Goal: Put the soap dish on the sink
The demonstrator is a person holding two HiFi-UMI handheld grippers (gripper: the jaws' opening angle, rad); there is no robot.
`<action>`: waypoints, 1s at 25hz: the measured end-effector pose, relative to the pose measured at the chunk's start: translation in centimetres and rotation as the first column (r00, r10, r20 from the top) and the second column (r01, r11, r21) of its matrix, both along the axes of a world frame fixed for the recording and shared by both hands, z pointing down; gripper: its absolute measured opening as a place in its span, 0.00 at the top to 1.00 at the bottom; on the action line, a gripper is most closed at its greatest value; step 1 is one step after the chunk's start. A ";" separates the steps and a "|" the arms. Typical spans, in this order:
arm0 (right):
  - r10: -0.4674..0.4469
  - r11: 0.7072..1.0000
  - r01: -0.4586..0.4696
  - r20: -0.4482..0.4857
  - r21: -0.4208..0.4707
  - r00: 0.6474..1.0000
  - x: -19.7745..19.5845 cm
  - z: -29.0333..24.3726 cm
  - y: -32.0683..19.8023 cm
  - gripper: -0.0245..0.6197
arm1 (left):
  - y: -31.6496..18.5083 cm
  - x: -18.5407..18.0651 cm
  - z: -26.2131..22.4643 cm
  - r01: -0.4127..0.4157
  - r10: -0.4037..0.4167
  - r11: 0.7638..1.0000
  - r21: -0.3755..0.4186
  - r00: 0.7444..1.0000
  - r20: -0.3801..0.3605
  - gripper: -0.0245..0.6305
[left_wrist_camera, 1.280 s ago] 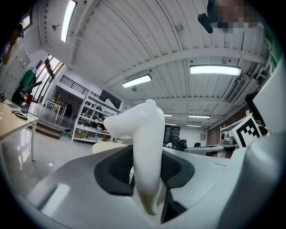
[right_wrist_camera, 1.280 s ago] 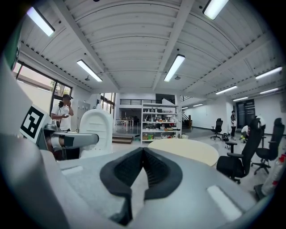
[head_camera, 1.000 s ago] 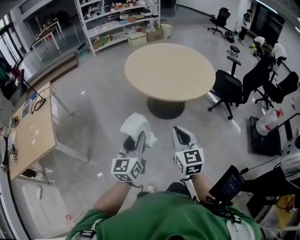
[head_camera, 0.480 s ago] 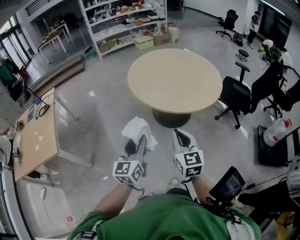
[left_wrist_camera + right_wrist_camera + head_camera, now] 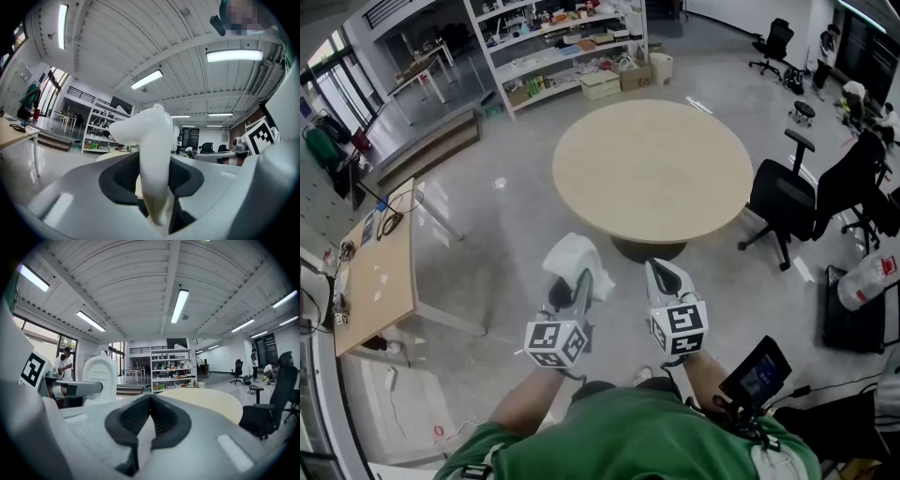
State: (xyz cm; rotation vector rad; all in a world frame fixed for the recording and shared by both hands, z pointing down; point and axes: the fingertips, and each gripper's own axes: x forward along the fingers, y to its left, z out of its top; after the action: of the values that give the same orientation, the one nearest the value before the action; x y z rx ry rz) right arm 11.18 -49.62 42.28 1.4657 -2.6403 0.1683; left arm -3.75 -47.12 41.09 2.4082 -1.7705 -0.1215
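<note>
1. Polished grey floor (image 5: 506, 234) spreads beneath both grippers in an open workroom with strip lights on a ribbed ceiling.
2. The left gripper (image 5: 578, 284) is grasping the white soap dish (image 5: 572, 255). In the left gripper view its dark pads (image 5: 185, 178) press on the dish's narrow lower part from both sides, and the dish (image 5: 152, 140) rises above the jaws, widening towards the top.
3. The right gripper (image 5: 662, 269) is just beside the left one, on its right and about level with it, the two not touching. Its jaws are clenched tip to tip (image 5: 150, 399) with nothing between them.
4. From the right gripper view, the soap dish (image 5: 99, 378) stands just off to that gripper's left.
5. Ahead of both grippers stands a round table (image 5: 652, 169) with a pale top. Well beyond it runs a white shelving unit (image 5: 558, 47) loaded with boxes.
6. Ahead and to the right of the right gripper is a black office chair (image 5: 787, 202). Off to the left of the left gripper is a rectangular wooden desk (image 5: 375, 272).
7. Behind the grippers are the person's forearms and green top (image 5: 628, 436), with a small screen (image 5: 757, 372) just behind the right wrist.
</note>
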 end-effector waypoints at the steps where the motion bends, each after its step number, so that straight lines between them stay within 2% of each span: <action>1: -0.003 1.000 0.003 0.006 -0.003 1.000 0.3 0.2 -0.4 0.96 | -0.2 0.3 0.0 0.004 -0.004 1.000 -0.001 1.000 0.004 0.73; 7: -0.021 0.999 0.023 0.039 -0.028 0.999 1.3 1.3 -2.1 0.96 | -1.4 1.4 0.3 0.025 -0.024 1.000 -0.019 0.999 0.041 0.73; 13: -0.027 0.999 0.027 0.031 -0.019 0.999 1.1 1.2 -4.3 0.96 | -3.6 1.4 0.5 0.026 -0.026 1.000 -0.011 0.999 0.036 0.73; 25: 0.053 0.999 -0.053 -0.050 -0.006 0.997 -0.1 0.1 -10.9 0.96 | -11.7 0.4 0.8 -0.070 0.070 0.998 0.000 0.997 -0.028 0.73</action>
State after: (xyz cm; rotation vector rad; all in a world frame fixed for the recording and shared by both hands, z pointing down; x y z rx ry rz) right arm 11.09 -60.47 42.38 1.5181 -2.5605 0.1437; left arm -3.38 -58.82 41.85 2.4524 -1.6714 -0.1464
